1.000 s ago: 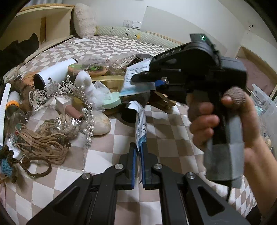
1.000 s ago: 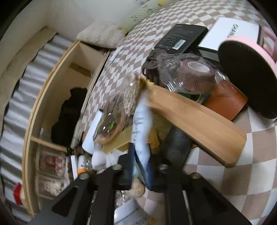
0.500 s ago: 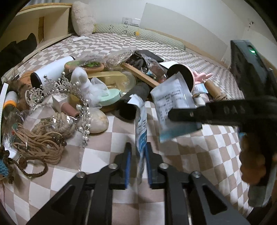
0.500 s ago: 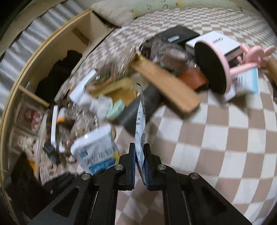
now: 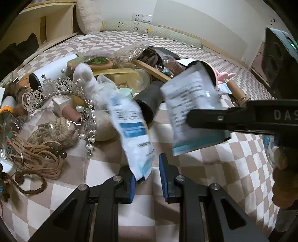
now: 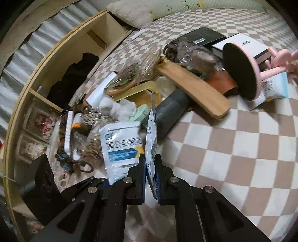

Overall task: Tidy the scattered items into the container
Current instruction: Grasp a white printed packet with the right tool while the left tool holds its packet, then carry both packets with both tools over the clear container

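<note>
Left wrist view: jaws now parted, releasing the blue-white sachet (image 5: 132, 130).

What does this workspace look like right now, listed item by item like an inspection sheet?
Surface: checkered bed cover.
Job's things: two white-and-blue sachets; one hangs loosely at the left hand-held gripper, the other is pinched in the right hand-held gripper.
Clutter: tiara, brown cords, wooden board, pink round mirror, dark tube.
Grippers: left open, right shut.
Cables: nothing seen.
Surroundings: wooden shelf, pillow.
</note>
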### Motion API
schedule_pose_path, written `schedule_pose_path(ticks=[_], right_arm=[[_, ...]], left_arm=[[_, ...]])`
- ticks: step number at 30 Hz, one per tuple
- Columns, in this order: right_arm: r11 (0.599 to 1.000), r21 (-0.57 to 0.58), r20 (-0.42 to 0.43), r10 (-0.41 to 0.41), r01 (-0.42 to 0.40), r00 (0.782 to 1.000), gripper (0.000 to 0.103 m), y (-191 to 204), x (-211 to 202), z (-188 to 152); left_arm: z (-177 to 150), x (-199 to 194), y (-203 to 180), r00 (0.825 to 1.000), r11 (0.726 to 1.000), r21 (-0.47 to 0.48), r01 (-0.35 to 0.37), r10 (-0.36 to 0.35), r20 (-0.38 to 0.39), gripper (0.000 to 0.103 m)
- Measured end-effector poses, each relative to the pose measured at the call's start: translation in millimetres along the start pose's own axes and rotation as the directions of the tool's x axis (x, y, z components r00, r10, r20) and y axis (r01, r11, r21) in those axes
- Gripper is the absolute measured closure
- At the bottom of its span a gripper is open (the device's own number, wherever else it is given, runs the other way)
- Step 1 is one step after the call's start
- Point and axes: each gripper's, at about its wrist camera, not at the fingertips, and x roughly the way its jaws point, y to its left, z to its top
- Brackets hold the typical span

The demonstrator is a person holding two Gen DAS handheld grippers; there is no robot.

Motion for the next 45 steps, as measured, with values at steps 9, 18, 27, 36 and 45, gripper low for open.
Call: schedule_pose_path(ticks=[9, 18, 27, 36, 45], right_arm=[[0.997, -0.014, -0.013, -0.076, 0.075, 0.997, 0.093, -17.5, -7.3, -6.7], [0.992, -0.037, -0.042, -0.125, 0.123, 0.991, 0.093, -33.0, -20.5, -26.2], [0.99, -0.029, -0.051, -0.142, 0.141, 0.989, 0.093, -47.2, -39.0, -43.4], [0.983, 0.021, -0.045, -0.18, 0.181, 0.983, 0.093, -61.3, -54.5, -61.2], [0.979, 0.054, -0.02, -0.198, 0.199, 0.98, 0.093, -57.1, -71.5, -82.5]], left_arm=[[10.7, 5.1, 5.6, 0.999, 0.997, -0.069, -0.029, 0.032, 0.038, 0.081], [19.1, 15.8, 1.0, 0.992, 0.988, -0.098, -0.118, 0.123, 0.042, 0.081], [18.2, 14.5, 3.9, 0.991, 0.982, -0.14, -0.127, 0.132, 0.033, 0.087], [4.9, -0.3, -14.1, 0.992, 0.985, -0.122, -0.122, 0.125, 0.016, 0.091], [-14.6, -17.2, -35.0, 0.994, 0.992, -0.069, -0.106, 0.107, 0.008, 0.091]])
